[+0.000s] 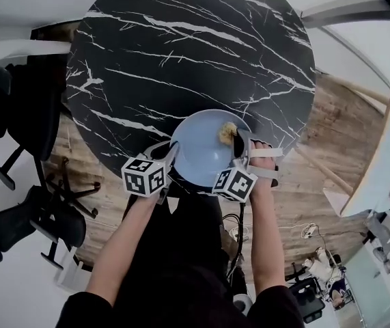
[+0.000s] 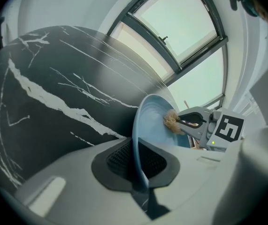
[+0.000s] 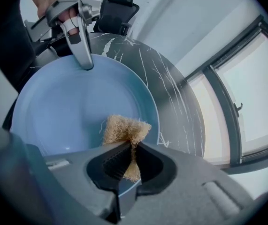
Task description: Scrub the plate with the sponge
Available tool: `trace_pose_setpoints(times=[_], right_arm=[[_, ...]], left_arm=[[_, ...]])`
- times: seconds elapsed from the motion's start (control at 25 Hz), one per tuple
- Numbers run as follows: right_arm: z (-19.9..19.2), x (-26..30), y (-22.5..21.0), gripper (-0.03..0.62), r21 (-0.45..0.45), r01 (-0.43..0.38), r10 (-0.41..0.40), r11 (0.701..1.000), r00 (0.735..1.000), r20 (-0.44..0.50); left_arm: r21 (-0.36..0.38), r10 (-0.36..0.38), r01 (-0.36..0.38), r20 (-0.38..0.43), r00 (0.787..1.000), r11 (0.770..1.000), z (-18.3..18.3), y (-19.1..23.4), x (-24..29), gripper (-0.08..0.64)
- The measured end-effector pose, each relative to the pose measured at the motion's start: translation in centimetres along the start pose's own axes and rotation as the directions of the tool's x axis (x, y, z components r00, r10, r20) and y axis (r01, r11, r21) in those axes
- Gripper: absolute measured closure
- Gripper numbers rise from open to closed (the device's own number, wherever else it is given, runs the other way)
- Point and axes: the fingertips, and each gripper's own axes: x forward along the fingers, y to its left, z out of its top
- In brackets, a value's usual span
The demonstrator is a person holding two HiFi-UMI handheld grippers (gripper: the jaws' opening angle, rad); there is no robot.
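A light blue plate [image 1: 201,152] is held tilted over the near edge of the black marble table [image 1: 181,53]. My left gripper [image 1: 172,157] is shut on the plate's left rim [image 2: 137,144], which runs edge-on between the pads. The right gripper [image 1: 239,145] is shut on a tan fibrous sponge [image 3: 124,132] and presses it against the plate's inner face [image 3: 72,107] near the right rim. In the left gripper view the sponge [image 2: 171,122] shows against the plate, with the right gripper [image 2: 180,124] behind it. In the right gripper view the left gripper [image 3: 87,65] pinches the far rim.
Black office chairs [image 1: 24,135] stand to the left on the wooden floor. A white table edge [image 1: 379,162] and cluttered items lie at the right. A large window [image 2: 180,22] is beyond the round table.
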Motion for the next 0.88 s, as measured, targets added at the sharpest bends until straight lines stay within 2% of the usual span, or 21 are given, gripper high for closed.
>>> trace_pose_setpoints(times=[0.16, 0.36, 0.6, 0.72, 0.8, 0.88], right_arm=[[-1.2, -1.2, 1.7, 0.562, 0.027, -0.028, 0.03, 0.999, 0.999, -0.045], [-2.3, -3.2, 5.5, 0.563, 0.057, -0.084, 0.088, 0.995, 0.994, -0.059], [-1.3, -5.2, 9.7, 0.562, 0.129, -0.162, 0.167, 0.978, 0.985, -0.03], [-0.5, -6.0, 9.2, 0.561, 0.235, -0.141, 0.142, 0.962, 0.99, 0.014], [0.2, -6.9, 8.0, 0.561, 0.334, -0.118, 0.102, 0.935, 0.993, 0.064], [0.6, -8.0, 6.7, 0.561, 0.432, -0.098, 0.053, 0.896, 0.992, 0.114]], left_arm=[[-0.029, 0.01, -0.01, 0.024, 1.0, 1.0, 0.0, 0.1, -0.1, 0.543], [-0.029, 0.006, -0.006, 0.023, 1.0, 1.0, 0.1, 0.1, 0.0, 0.543], [-0.004, -0.008, 0.008, 0.008, 1.0, 1.0, 0.2, 0.2, 0.1, 0.541], [0.016, -0.014, 0.014, 0.004, 1.0, 1.0, 0.1, 0.1, 0.2, 0.527], [0.03, -0.033, 0.033, -0.003, 0.999, 0.999, 0.0, -0.1, 0.1, 0.508], [0.032, -0.062, 0.062, -0.019, 0.998, 0.998, -0.2, -0.5, -0.1, 0.443]])
